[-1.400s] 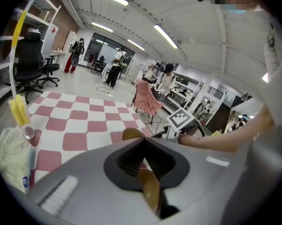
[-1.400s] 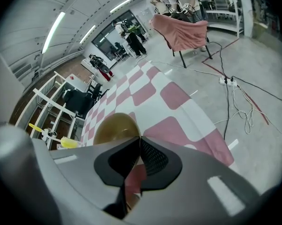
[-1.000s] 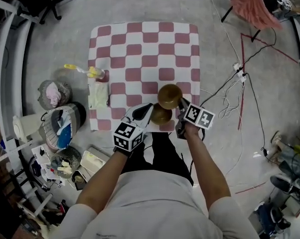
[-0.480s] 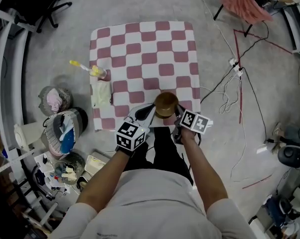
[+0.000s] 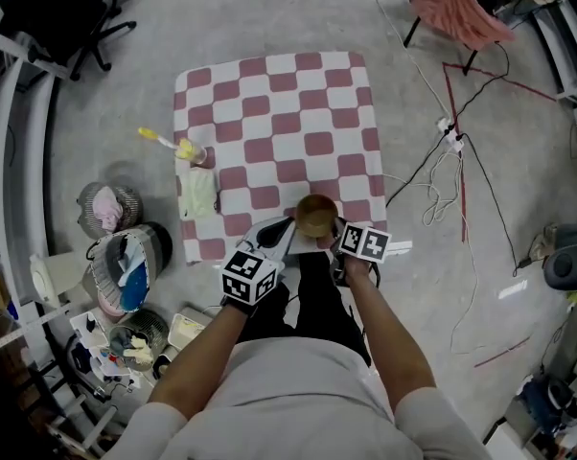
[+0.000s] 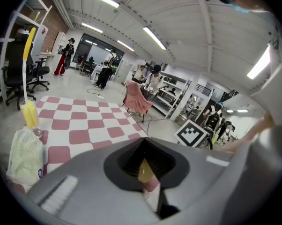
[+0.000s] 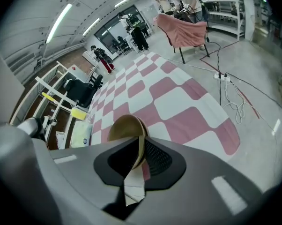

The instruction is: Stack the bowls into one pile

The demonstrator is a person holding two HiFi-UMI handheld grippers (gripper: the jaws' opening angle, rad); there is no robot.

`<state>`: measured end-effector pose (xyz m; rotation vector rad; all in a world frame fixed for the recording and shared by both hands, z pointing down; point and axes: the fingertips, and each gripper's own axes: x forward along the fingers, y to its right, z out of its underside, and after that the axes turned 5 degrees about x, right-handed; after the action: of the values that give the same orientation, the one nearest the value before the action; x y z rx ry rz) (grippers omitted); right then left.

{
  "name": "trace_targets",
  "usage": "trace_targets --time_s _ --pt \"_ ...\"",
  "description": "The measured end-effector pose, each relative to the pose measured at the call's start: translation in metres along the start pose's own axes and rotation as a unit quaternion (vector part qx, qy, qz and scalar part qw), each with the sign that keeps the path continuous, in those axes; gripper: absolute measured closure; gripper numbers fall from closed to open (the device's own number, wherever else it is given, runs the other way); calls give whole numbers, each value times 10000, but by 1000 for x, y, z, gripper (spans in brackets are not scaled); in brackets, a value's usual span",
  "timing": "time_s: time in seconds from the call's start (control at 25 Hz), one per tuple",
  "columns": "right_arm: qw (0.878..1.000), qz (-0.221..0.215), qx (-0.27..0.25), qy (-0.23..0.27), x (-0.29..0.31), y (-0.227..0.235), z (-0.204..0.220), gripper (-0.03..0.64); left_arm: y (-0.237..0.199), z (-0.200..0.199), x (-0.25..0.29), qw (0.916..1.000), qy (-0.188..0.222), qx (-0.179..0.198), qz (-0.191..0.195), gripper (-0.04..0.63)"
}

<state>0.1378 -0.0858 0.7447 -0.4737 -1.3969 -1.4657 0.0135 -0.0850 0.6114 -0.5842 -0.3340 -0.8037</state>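
Two brown bowls a second ago, one held higher and off to the side of the other; now only a single round outline in the head view, with the upper bowl [image 5: 316, 216] dropped into the one beneath, just over the near edge of the checkered cloth [image 5: 269, 113]. Right gripper [image 5: 334, 234] closed tight on the upper bowl's rim, thin wall pinched between the jaws and the bowl tipped away toward the cloth. Left gripper [image 5: 290, 235] equally narrow, nipping a tan sliver, most likely the rim of the lower bowl [image 6: 144, 170]. Hard to tell whether resting on the cloth or held just above it. No third bowl visible anywhere on the cloth, so probably nested as asked. Left to do: setting the pile down flat and letting go on both sides without dragging the top bowl askew.
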Motion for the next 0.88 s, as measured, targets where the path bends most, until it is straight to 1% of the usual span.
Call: trace_targets --time_s 0.12,0.32,0.4,0.56,0.68,0.88 --pt "9995 219 -209 20 -2 6 -2 589 0 1 -1 10000 -9 2 26 589" --pt "9988 270 -347 222 -11 -1 -7 591 1 1 2 9999 17 -53 124 589" --pt "9987 111 -359 354 -21 -16 -9 592 4 0 0 9999 4 -52 154 589" --pt "9954 -450 -357 772 -51 -62 -22 597 7 -13 -6 9999 5 -48 166 589" --pt "9886 -808 -572 1138 -80 -98 -36 606 10 -32 -16 9996 157 -78 206 589" --pt "9735 -1178 -1065 1648 -128 -152 -47 606 20 -66 -44 9985 471 -30 281 589"
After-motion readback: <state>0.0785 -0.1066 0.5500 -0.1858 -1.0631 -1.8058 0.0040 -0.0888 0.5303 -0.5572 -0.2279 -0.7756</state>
